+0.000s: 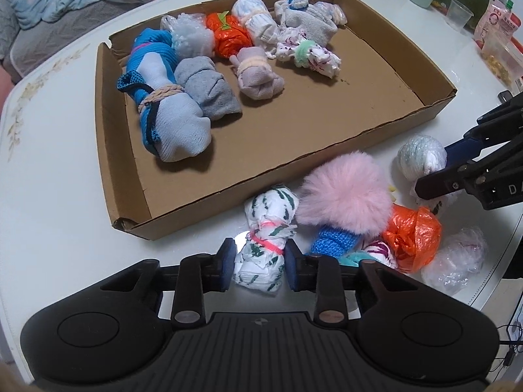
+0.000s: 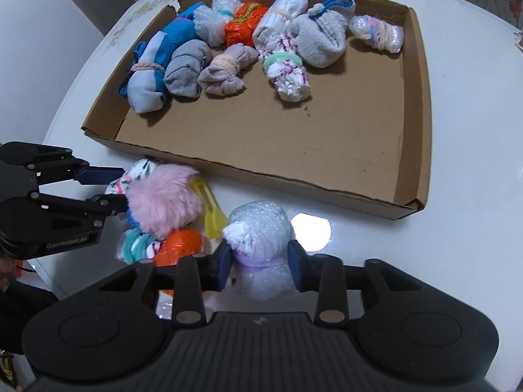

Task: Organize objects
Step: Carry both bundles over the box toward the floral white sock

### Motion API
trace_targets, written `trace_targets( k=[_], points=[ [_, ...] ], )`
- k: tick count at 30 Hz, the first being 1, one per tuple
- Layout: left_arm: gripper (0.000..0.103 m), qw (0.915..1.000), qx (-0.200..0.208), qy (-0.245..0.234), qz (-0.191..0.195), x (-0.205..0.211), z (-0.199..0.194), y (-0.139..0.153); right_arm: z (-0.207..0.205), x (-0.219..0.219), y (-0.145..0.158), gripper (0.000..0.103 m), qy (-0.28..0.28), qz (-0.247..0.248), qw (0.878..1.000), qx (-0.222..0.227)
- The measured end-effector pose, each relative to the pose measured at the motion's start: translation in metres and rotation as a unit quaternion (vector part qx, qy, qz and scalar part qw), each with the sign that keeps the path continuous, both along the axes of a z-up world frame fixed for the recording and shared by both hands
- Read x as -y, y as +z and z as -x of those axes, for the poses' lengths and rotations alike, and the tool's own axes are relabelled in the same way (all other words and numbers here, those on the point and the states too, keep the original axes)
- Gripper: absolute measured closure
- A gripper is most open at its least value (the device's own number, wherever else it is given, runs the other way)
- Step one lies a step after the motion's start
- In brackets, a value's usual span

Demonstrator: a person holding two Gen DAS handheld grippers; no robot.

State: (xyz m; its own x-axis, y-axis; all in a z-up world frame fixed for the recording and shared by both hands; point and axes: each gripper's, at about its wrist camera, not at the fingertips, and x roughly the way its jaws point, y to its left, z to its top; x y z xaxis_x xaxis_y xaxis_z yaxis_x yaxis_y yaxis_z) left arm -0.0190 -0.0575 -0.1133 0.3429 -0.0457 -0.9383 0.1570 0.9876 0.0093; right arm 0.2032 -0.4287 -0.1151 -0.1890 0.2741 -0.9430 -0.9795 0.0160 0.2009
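Pink pompom (image 1: 345, 189) — crowding both bundles.

I count nine bundles in one cardboard tray (image 2: 421, 150) — six more loose on the table (image 2: 425, 261), plus one yellow clip (image 2: 209, 205).

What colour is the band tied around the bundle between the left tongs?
Pink band on a white, green-marked bundle; clearest in the left wrist view.

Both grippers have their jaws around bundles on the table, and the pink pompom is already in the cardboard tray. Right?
Not quite. The pink pompom lies on the table, outside the cardboard tray, as the left wrist view shows. The rest holds.
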Motion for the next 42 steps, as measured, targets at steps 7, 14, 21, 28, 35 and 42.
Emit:
trace_targets(
  k=[7, 14, 21, 28, 35, 42],
  points=[
    [0.068, 0.9998, 0.001, 0.021, 0.001, -0.009, 0.006, 0.018, -0.018, 0.009, 0.016, 0.073, -0.009, -0.006, 1.0, -0.019],
    [0.068, 0.996, 0.058, 0.031, 0.06, -0.004, 0.004, 0.076, -0.058, 0.023, 0.054, 0.073, -0.055, -0.073, 0.995, -0.038],
    [0.068, 0.9879, 0.094, 0.038, 0.117, 0.03, -0.057, 0.092, -0.076, 0.006, 0.079, 0.073, -0.098, -0.18, 0.979, -0.019],
    [0.068, 0.9854, 0.082, 0.047, 0.141, 0.071, -0.111, 0.066, -0.09, -0.03, 0.073, 0.073, -0.102, -0.188, 0.977, -0.011],
    [0.067, 0.9877, 0.056, 0.055, 0.135, 0.084, -0.134, 0.032, -0.095, -0.045, 0.068, 0.073, -0.085, -0.181, 0.98, 0.006],
    [0.067, 0.9905, 0.053, 0.064, 0.109, 0.082, -0.14, 0.017, -0.096, -0.057, 0.054, 0.072, -0.073, -0.15, 0.986, 0.016]
  ],
)
